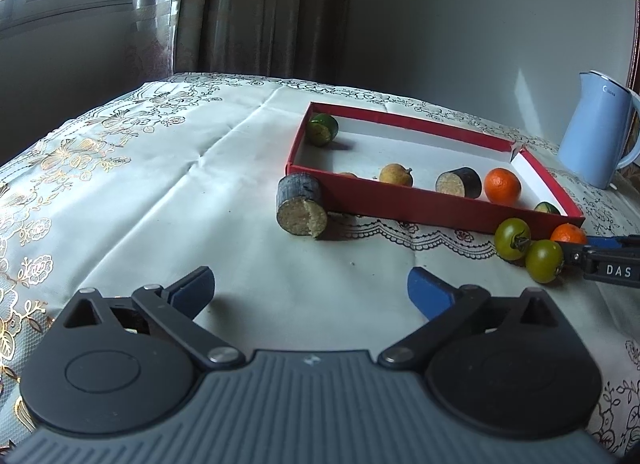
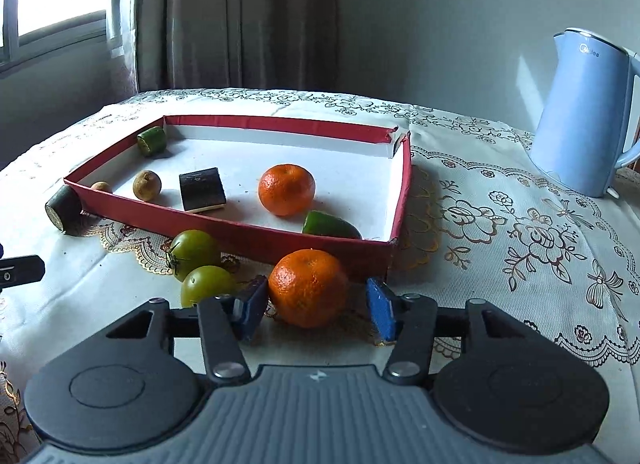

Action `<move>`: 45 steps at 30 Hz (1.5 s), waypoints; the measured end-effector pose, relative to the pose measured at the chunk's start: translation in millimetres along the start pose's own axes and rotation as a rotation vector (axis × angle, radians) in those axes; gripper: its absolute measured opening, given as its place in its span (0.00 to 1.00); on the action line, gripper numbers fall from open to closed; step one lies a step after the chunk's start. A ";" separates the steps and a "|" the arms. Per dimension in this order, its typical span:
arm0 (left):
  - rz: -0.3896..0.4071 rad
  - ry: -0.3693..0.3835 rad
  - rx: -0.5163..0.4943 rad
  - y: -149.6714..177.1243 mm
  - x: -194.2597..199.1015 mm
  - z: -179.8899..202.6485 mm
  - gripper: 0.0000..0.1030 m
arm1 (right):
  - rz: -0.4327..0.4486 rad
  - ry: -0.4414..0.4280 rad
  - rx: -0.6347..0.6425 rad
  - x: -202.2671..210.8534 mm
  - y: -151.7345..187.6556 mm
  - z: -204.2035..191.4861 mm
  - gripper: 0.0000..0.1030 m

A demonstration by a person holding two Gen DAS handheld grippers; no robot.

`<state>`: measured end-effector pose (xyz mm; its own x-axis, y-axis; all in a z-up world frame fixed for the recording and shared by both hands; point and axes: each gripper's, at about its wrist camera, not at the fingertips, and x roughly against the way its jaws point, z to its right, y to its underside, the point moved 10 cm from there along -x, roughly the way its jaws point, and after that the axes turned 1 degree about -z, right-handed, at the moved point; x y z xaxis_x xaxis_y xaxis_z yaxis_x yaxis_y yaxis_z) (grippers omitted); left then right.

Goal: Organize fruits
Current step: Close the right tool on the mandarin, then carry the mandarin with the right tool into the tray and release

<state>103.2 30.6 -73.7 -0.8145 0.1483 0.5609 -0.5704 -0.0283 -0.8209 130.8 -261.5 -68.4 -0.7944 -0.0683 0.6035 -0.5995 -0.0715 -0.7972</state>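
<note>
While the right tongs [image 2: 316, 306] straddle the near orange [image 2: 308, 288], left pad touching its skin, right pad just clear, no grip is made yet. Left tongs [image 1: 310, 290] stand wide over bare worktop [image 1: 224, 167], holding nothing. Risk: uneven closure could roll the orange into the two green tomatoes [image 2: 196, 254] beside it. Beyond lies the red tray [image 2: 404, 191], already holding another orange [image 2: 286, 189].
</note>
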 end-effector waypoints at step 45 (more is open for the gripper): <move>-0.049 -0.081 -0.030 6.4 -5.8 -2.7 1.00 | 0.165 0.036 -0.062 18.2 -58.5 23.0 0.42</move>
<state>104.5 32.2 -82.5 -0.7923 0.0685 0.6063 -0.6073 0.0070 -0.7945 153.7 -281.5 -10.4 -0.8849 -0.0380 0.4643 -0.4646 -0.0003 -0.8855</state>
